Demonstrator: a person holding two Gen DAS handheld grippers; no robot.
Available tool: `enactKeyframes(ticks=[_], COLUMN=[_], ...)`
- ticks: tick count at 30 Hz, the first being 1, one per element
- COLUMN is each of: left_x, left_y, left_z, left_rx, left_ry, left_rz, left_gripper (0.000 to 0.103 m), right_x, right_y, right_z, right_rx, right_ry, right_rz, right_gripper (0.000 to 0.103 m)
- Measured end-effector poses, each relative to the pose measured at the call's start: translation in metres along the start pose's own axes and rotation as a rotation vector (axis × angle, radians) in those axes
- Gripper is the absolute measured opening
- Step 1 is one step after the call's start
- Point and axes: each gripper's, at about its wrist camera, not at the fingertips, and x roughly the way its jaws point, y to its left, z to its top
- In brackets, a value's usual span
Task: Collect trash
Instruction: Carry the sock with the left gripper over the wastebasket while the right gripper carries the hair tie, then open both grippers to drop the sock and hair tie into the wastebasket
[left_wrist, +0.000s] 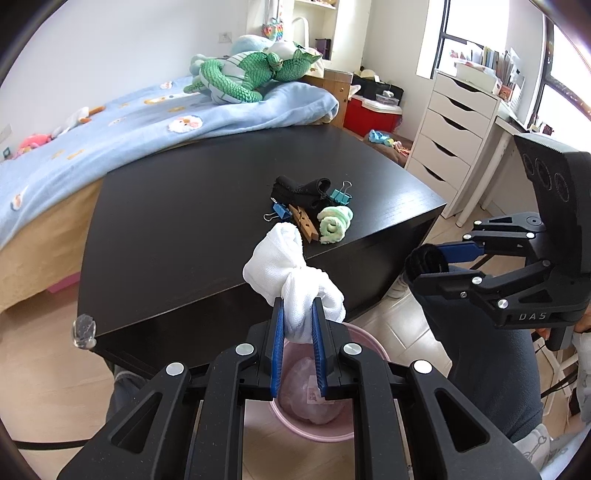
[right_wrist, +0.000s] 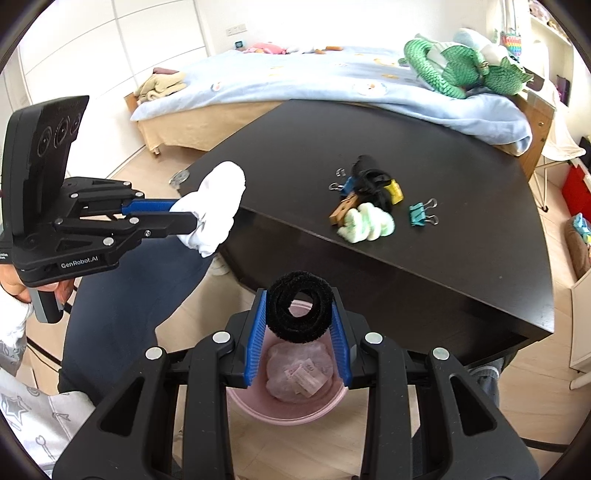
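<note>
My left gripper (left_wrist: 298, 310) is shut on a crumpled white cloth (left_wrist: 291, 273), held above the pink bin (left_wrist: 343, 434) on the floor. The same cloth (right_wrist: 214, 206) and left gripper (right_wrist: 184, 218) show at the left of the right wrist view. My right gripper (right_wrist: 300, 301) is shut on a fuzzy black roll (right_wrist: 300, 306), also over the pink bin (right_wrist: 291, 410), which holds a pale bag and paper scraps. In the left wrist view the right gripper (left_wrist: 428, 264) grips the black roll (left_wrist: 424, 258) at the right.
The black table (left_wrist: 184, 221) carries a small pile: a rolled green cloth (left_wrist: 334, 221), black fabric (left_wrist: 303, 192), wooden clothespins (left_wrist: 304, 223) and binder clips (left_wrist: 341, 194). Behind stands a bed (left_wrist: 110, 122) with a blue blanket. White drawers (left_wrist: 450, 129) at right. A person's dark-trousered legs (left_wrist: 480, 350) stand beside the bin.
</note>
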Motion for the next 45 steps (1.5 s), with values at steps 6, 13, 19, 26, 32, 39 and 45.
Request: enactKeyframes(ticks=[6, 13, 19, 26, 32, 39, 45], left_x=[-0.007, -0.014, -0.014, -0.013, -0.012, -0.006, -0.001], left_y=[0.000, -0.003, -0.006, -0.012, -0.018, -0.030, -0.039], left_z=[-0.001, -0.001, -0.003, -0.003, -0.004, -0.010, -0.011], left_rx=[-0.002, 0.003, 0.012, 0.022, 0.035, 0.053, 0.069], left_ry=[-0.011, -0.022, -0.015, -0.007, -0.001, 0.021, 0.034], left_rz=[-0.004, -0.012, -0.020, -0.039, -0.052, -0.074, -0.093], left_gripper=[0.014, 0.014, 0.014, 0.014, 0.014, 0.014, 0.014], right_x=[0.002, 0.001, -0.003, -0.009, -0.018, -0.030, -0.035], right_y=[0.007, 0.007, 0.003, -0.002, -0.008, -0.019, -0.026], right_z=[0.000, -0.001, -0.003, -0.003, -0.003, -0.009, -0.015], right_rx=[-0.016, -0.012, 0.011, 0.037, 0.069, 0.107, 0.125], right_ry=[0.003, -0.003, -0.013, -0.029, -0.056, -0.073, -0.076], right_rz=[0.020, 0.031, 0.009, -0.017, -0.038, -0.083, -0.101], right_gripper=[0.032, 0.067, 0.086, 0.095, 0.097, 0.097, 0.097])
